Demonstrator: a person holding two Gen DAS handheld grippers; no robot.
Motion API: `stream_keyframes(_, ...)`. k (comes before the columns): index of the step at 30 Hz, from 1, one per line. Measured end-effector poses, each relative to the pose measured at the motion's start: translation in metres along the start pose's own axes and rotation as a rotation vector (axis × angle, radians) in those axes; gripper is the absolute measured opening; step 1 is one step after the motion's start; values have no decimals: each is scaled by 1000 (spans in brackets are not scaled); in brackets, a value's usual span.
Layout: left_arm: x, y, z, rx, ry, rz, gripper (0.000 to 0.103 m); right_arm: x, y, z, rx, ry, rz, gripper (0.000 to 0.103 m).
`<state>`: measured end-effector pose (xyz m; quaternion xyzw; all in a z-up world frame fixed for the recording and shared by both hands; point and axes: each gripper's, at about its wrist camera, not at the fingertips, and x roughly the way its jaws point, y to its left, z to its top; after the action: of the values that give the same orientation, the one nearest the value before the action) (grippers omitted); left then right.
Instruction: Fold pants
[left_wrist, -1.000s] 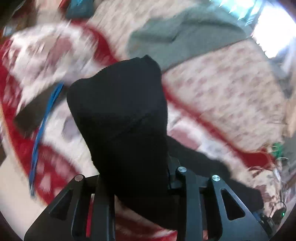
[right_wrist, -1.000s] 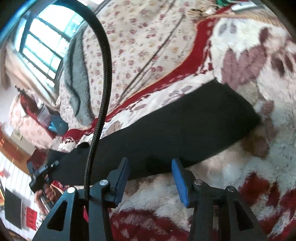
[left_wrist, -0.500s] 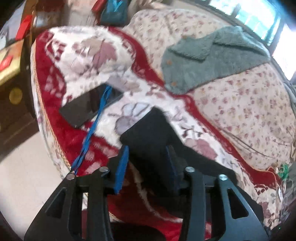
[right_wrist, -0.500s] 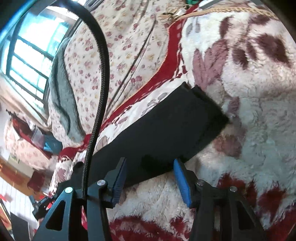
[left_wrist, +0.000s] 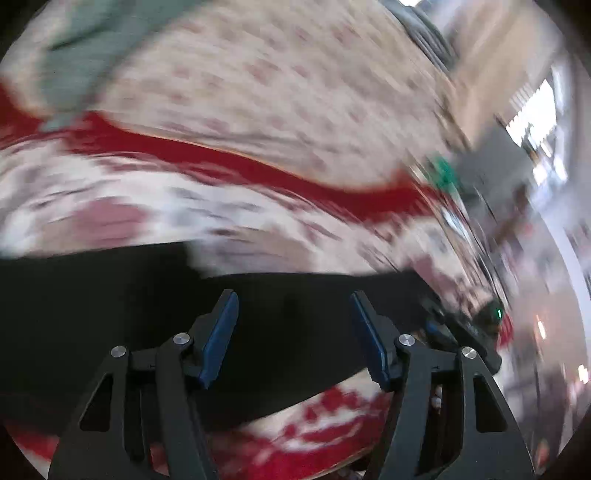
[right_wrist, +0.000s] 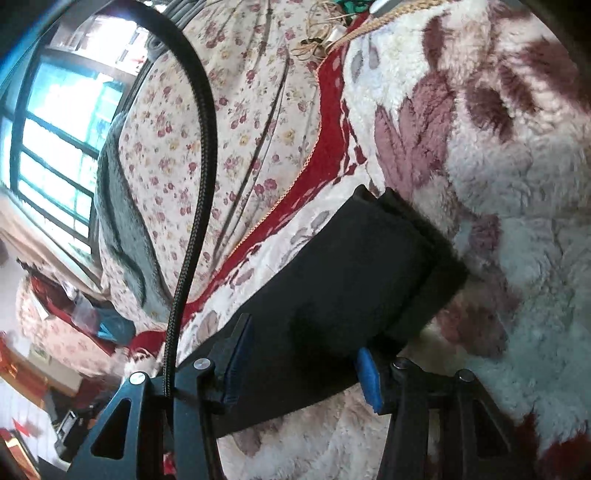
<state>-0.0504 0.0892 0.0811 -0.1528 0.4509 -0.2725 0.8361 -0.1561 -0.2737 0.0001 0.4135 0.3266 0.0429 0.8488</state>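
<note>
The black pants (right_wrist: 351, 266) lie folded in a long strip on a fluffy red-and-white blanket (right_wrist: 517, 184). In the left wrist view, which is motion-blurred, they (left_wrist: 110, 314) spread dark under my left gripper (left_wrist: 293, 306), which is open and empty just above them. My right gripper (right_wrist: 303, 339) is open, its blue pads either side of the near edge of the pants, low over the cloth. The folded end of the pants shows layered edges at the right.
A floral bedsheet (right_wrist: 229, 110) covers the bed beyond the blanket. A grey knitted sweater (right_wrist: 118, 221) lies on it near the window. A black braided cable (right_wrist: 199, 166) hangs across the right wrist view. Cords and small items (right_wrist: 325, 26) lie at the bed's far end.
My left gripper has let go of the pants, opened wide and swung right over the folded strip. My right gripper has moved in closer over the pants' near edge.
</note>
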Motion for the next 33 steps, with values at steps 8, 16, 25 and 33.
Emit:
stream_keyframes(8, 144, -80, 45, 172, 261, -185, 62, -9, 6, -12, -81, 47, -1, 50)
stream_keyframes(16, 234, -142, 59, 302, 467, -295, 62, -8, 6, -20, -126, 19, 23, 55)
stream_keyframes(25, 286, -178, 54, 444, 643, -337, 62, -2, 3, -22, -156, -16, 59, 55)
stream_keyframes(33, 298, -181, 53, 515, 690, -385, 62, -27, 11, -41, -139, 6, -32, 55)
